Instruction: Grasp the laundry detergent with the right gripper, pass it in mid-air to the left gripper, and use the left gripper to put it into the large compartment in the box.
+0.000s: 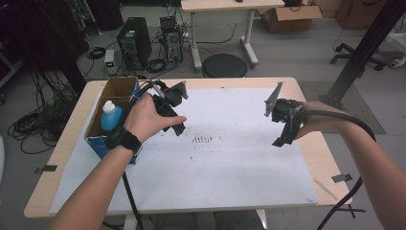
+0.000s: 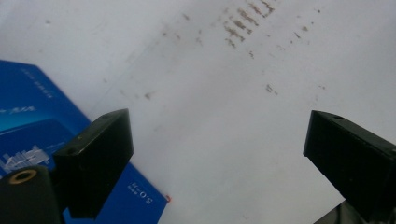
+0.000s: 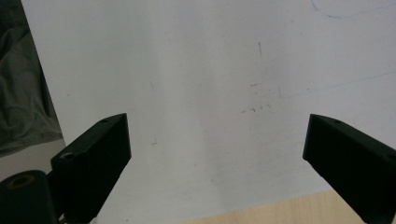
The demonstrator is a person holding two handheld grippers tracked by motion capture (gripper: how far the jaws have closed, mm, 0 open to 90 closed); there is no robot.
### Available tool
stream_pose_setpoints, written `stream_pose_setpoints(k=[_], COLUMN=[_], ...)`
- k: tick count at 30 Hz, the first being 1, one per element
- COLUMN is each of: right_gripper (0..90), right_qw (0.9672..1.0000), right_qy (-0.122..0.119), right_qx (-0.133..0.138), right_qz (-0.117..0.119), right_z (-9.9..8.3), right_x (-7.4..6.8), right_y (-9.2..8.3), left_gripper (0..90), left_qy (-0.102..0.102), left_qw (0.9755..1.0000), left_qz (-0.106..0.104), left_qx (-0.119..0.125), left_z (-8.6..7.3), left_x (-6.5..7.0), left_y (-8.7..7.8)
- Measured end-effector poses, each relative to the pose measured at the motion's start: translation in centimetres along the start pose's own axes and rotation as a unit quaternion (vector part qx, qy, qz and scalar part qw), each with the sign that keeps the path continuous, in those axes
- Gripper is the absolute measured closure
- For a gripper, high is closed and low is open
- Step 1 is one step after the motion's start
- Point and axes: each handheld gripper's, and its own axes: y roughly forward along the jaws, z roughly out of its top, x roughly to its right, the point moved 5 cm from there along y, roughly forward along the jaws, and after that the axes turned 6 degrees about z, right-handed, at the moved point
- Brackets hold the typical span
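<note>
Blue bottle (image 1: 110,116) in carton (image 1: 118,89), high view.

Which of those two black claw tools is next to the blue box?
The left gripper, at the left of the high view: its hand hovers just beside the blue box holding a bottle. The right gripper hangs over bare white sheet, far across.

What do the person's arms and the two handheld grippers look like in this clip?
Both forearms are bare, with no sleeves in sight; the left wrist wears a black band. The left gripper and right gripper are black, each with two blocky black jaws, a grey three-cornered plate on top and a black cable trailing back toward the person.
</note>
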Motion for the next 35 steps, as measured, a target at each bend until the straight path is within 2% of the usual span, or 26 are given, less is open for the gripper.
stream_pose_setpoints(k=[4,8,18,35], right_gripper=[7.4,7.4,7.5,7.6], right_qw=[1.0000,1.0000,1.0000,1.0000], right_qy=[-0.001,-0.001,0.003,0.006], right_qx=[0.002,0.001,0.002,-0.001], right_qz=[0.002,0.001,0.001,0.000], right_z=[0.0,-0.1,-0.4,-0.6], right_x=[0.0,0.1,0.0,-0.3], right_y=[0.0,0.0,0.2,0.1], left_gripper=[6.2,5.0,4.8,4.8], left_qy=[0.024,0.034,0.038,0.036], left_qw=[0.9997,0.9992,0.9989,0.9987], left_qz=[-0.008,-0.018,-0.026,-0.036], left_qx=[-0.006,-0.003,-0.002,0.000], left_z=[0.4,0.7,1.1,1.0], left_x=[1.3,2.1,2.6,2.4], left_y=[0.8,1.0,1.2,1.2])
